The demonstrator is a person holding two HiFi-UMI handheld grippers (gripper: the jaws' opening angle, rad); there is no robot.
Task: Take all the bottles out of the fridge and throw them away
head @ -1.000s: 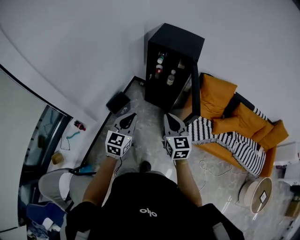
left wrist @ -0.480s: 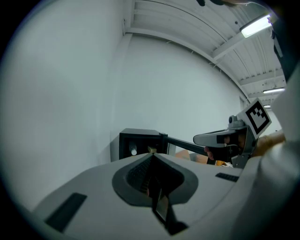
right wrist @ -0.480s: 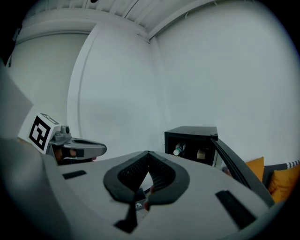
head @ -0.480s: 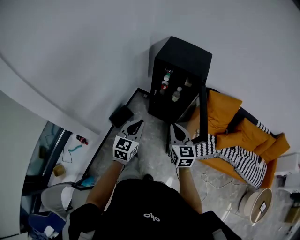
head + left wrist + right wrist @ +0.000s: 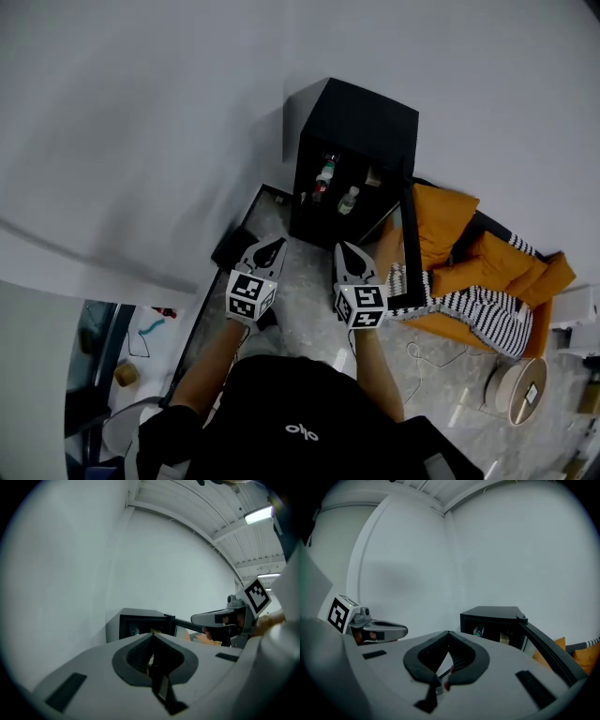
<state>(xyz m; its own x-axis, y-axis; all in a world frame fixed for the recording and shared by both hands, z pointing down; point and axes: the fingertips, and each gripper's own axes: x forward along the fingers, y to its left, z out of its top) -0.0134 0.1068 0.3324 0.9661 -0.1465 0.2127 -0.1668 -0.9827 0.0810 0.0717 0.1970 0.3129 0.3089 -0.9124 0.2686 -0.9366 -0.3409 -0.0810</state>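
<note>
While both my jaws sit together, empty, bottles (image 5: 326, 174) stand on fridge (image 5: 361, 112) shelves, door (image 5: 410, 225) open. Left gripper (image 5: 270, 246), right gripper (image 5: 344, 249) short of fridge: close in, part jaws before reaching nearest bottle.

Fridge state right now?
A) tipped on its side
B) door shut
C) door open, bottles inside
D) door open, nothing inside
C: the fridge stands upright with its door swung open, and bottles show inside it.
</note>
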